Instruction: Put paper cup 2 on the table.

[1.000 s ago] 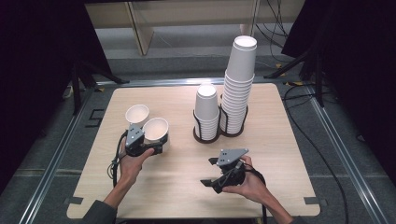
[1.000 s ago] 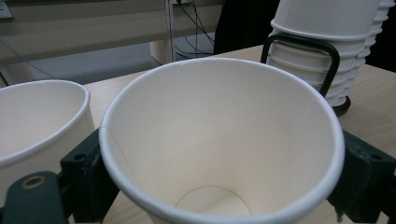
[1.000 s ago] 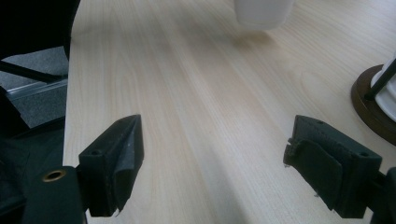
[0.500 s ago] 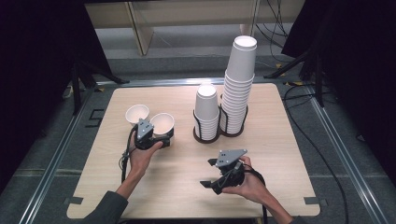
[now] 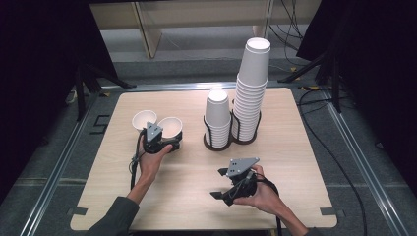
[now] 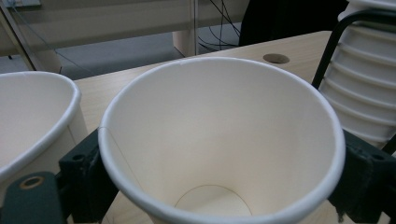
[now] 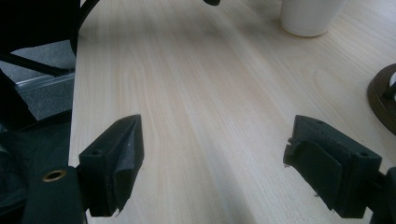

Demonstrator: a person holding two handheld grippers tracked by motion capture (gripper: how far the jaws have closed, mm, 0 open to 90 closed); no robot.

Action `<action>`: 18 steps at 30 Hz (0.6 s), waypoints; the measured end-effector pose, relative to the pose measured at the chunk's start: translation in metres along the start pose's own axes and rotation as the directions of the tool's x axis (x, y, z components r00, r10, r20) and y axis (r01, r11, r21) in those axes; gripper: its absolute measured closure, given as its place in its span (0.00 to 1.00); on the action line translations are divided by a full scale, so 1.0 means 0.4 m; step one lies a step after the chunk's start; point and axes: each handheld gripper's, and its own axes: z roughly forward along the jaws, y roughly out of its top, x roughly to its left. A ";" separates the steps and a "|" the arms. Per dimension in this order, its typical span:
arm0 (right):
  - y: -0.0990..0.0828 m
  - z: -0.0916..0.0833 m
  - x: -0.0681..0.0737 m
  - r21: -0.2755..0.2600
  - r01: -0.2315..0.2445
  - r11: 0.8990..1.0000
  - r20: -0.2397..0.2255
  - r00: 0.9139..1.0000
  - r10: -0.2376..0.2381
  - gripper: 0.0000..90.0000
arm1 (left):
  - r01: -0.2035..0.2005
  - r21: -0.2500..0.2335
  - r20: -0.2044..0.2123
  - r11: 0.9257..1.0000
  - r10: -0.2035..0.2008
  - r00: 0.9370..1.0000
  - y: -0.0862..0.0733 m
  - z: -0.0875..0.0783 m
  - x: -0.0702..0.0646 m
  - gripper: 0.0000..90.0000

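While the right gripper (image 5: 227,183) sits low in the high view, right of centre, its jaws stand wide apart with nothing between them but bare table (image 7: 201,93). Its own view cuts off the dark holder base (image 7: 384,95) at the right edge and a cup's foot at the top.

Left of centre in the high view, the left gripper (image 5: 167,139) has the right cup (image 5: 170,127) between its jaws. That cup stands upright, long axis vertical, mouth up, on the table just left of the wire holder (image 5: 231,140). In the left gripper view the jaws flank the cup's (image 6: 219,140) walls on both sides. They have just been easing apart, and whether the pads still press on it cannot be made out, since the rim hides the contact. The cup's base and lower wall are cut off at the bottom edge.

Just beside it, upper left, a second cup (image 5: 144,119) also stands mouth up, half cut off in the left gripper view.

Farther back, the holder carries a short stack (image 5: 218,118) and a tall stack (image 5: 252,93), mouths down.
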 end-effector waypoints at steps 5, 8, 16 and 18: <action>0.000 0.000 0.001 0.001 -0.001 1.000 -0.005 1.000 0.001 0.21 | 0.008 -0.007 -0.001 1.000 -0.008 1.000 -0.005 0.006 0.006 0.11; 0.000 0.002 0.002 -0.001 0.003 1.000 -0.008 1.000 -0.003 0.21 | 0.003 -0.002 -0.001 1.000 -0.003 1.000 -0.006 0.004 0.006 0.11; 0.000 -0.001 0.000 -0.007 0.004 1.000 -0.011 1.000 -0.004 0.21 | -0.024 0.018 0.016 1.000 0.024 1.000 -0.018 -0.002 0.009 0.10; 0.000 0.000 0.002 -0.006 0.005 1.000 -0.013 1.000 -0.005 0.21 | -0.016 0.015 0.031 1.000 0.015 0.999 -0.027 -0.001 0.013 0.11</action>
